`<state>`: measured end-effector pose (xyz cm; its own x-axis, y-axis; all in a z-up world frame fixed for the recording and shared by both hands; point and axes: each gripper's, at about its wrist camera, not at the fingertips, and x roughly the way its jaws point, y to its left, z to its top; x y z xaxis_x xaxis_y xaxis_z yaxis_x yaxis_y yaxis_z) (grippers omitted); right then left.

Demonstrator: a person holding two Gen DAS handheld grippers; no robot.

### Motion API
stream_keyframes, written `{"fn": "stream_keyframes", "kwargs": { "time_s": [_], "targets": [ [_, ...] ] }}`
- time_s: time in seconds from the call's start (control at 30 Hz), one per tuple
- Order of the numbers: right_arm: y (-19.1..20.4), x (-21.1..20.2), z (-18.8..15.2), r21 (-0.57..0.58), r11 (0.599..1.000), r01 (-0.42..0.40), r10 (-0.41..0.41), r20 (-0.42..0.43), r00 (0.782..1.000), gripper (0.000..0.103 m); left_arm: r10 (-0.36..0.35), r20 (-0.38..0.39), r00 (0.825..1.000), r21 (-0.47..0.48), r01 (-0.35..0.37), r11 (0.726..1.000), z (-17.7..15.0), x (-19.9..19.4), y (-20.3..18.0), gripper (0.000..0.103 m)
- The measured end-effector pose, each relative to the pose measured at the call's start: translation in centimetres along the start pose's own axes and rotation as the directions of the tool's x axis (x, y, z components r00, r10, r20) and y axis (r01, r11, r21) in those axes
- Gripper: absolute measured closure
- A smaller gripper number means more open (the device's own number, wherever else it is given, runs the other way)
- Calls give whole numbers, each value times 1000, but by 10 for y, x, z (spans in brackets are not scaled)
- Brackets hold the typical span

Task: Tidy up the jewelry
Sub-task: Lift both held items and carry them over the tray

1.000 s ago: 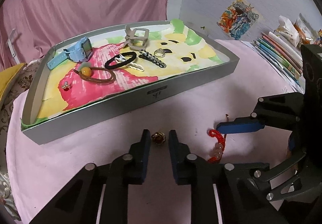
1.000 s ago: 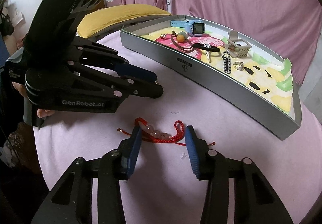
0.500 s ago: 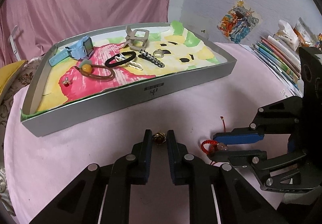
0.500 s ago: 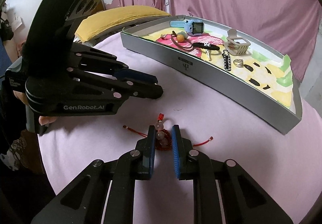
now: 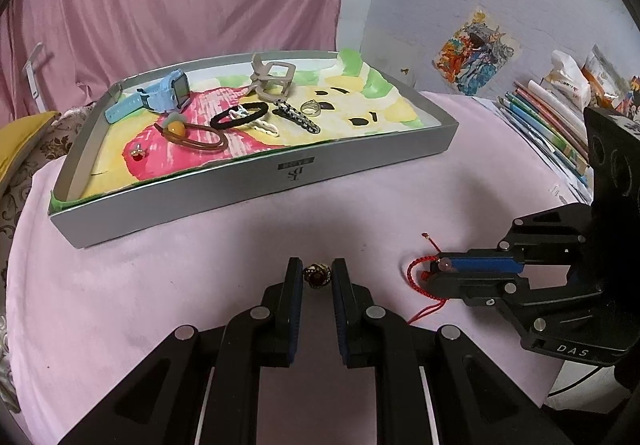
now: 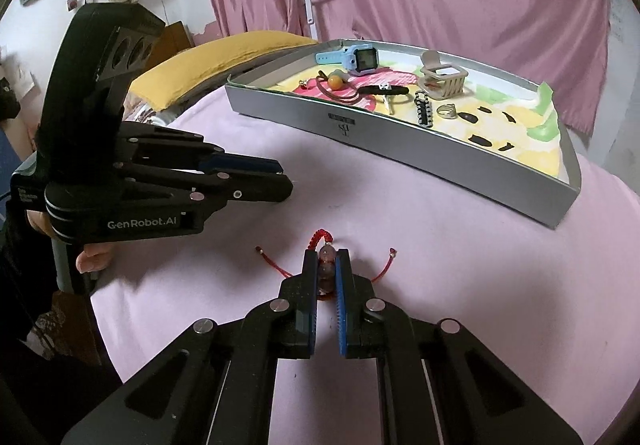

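Pink cloth covers the desk [image 5: 160,285], where two hand-held black tongs work side by side in front of a silver tray [image 5: 256,185]. On the left, the left tongs [image 5: 317,277] are clenched on a small brown ring [image 5: 317,275], which sits between the pads at desk level. To the right, the right tongs [image 6: 328,265] have just been closing and now grasp a red cord bracelet [image 6: 326,267] by its pale beads; its red loop pokes out past the tips and two loose cord ends trail on the cloth on either side. Behind both, the tray holds, from left to right, a tiny red charm [image 5: 138,153], a blue watch [image 5: 160,101], a brown hair tie [image 5: 192,137] with an orange bead, a black hair tie [image 5: 240,116], a grey claw clip [image 5: 272,79], a black-and-white clip [image 5: 298,117] and a silver ring [image 5: 311,108], all lying on a painted paper liner.
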<state>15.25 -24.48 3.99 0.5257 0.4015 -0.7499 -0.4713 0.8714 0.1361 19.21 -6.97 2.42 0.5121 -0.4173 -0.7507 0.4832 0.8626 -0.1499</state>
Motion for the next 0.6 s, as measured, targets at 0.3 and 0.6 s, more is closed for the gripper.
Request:
{"fn": "stream_keyframes", "kwargs": {
  "time_s": [0.3,0.6],
  "targets": [
    [-16,-28,18,30,999,35,-39,123,992,96,8,101,995,-10,-7,1000,24,-19,-3,89],
    [-37,-63,61,59,987,150,-161,356,921,96,69,329,942,-53,-55,997,67,-36,-8,89]
  ]
}}
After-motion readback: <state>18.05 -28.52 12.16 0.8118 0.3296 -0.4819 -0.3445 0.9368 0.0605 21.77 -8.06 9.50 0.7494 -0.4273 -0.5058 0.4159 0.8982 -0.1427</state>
